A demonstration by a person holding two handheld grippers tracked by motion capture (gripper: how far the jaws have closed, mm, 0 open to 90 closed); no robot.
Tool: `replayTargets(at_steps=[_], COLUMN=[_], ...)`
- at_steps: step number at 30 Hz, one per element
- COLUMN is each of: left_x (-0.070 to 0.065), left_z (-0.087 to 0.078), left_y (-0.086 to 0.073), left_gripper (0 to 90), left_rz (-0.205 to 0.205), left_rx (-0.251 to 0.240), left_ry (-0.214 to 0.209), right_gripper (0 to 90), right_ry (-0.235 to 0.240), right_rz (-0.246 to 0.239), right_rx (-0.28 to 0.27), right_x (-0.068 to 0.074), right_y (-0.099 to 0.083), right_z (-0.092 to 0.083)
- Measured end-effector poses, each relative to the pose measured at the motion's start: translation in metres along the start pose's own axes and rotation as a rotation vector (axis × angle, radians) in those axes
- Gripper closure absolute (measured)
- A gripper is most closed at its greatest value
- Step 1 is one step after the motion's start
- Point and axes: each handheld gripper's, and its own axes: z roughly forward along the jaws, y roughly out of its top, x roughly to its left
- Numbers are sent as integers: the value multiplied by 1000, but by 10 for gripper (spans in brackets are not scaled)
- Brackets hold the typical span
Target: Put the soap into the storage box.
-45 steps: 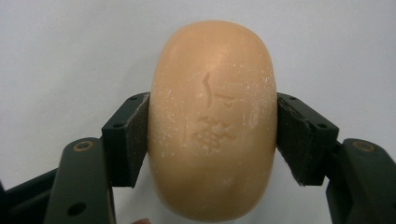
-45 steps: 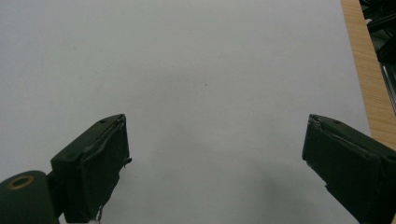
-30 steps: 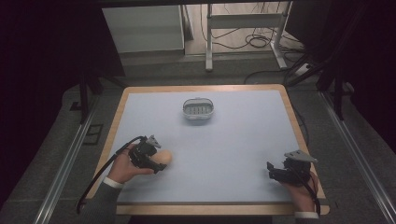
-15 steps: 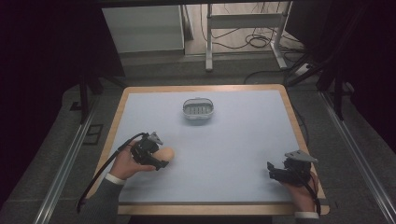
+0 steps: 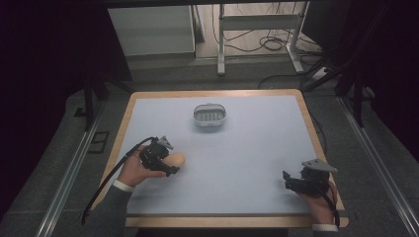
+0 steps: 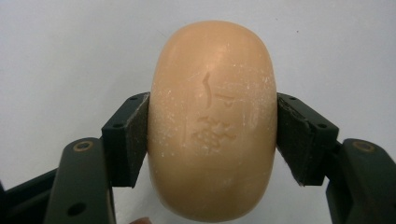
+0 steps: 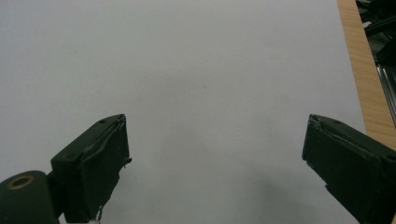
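Your left gripper (image 6: 212,135) is clenching its fingers (image 6: 133,135) on the soap (image 6: 212,121) at the bench's (image 5: 257,163) near left; it's looking slick and hard, so keep gripping mid-sides; your right gripper (image 7: 215,172) is sitting released

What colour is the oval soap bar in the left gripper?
The oval soap bar is peachy orange with whitish scuffs, clearest in the left gripper view.
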Motion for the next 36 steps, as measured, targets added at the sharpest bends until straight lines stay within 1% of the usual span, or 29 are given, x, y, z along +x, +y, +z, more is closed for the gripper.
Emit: replayTargets(at_steps=[8, 9, 16, 24, 28, 32, 36], left_x=[2, 3, 8, 10, 13, 15, 17], left_z=[0, 0, 2, 1, 0, 0, 1], left_y=[4, 5, 8, 13, 17, 19, 21], left_gripper=[325, 325, 325, 325, 324, 325, 325], left_rz=[1, -2, -14, -14, -17, -25, -26], left_rx=[0, -3, 2, -1, -1, -9, -7], left_ry=[3, -1, 4, 7, 17, 11, 15], right_gripper=[73, 73, 73, 73, 73, 73, 73], right_ry=[6, 6, 8, 6, 7, 7, 6], right_rz=[-1, -1, 1, 2, 2, 2, 2], right_rx=[-5, -6, -6, -5, -5, -5, -5], right_x=[0, 0, 0, 0, 0, 0, 0], right_y=[0, 0, 0, 0, 0, 0, 0], right_z=[0, -1, 0, -1, 0, 0, 0])
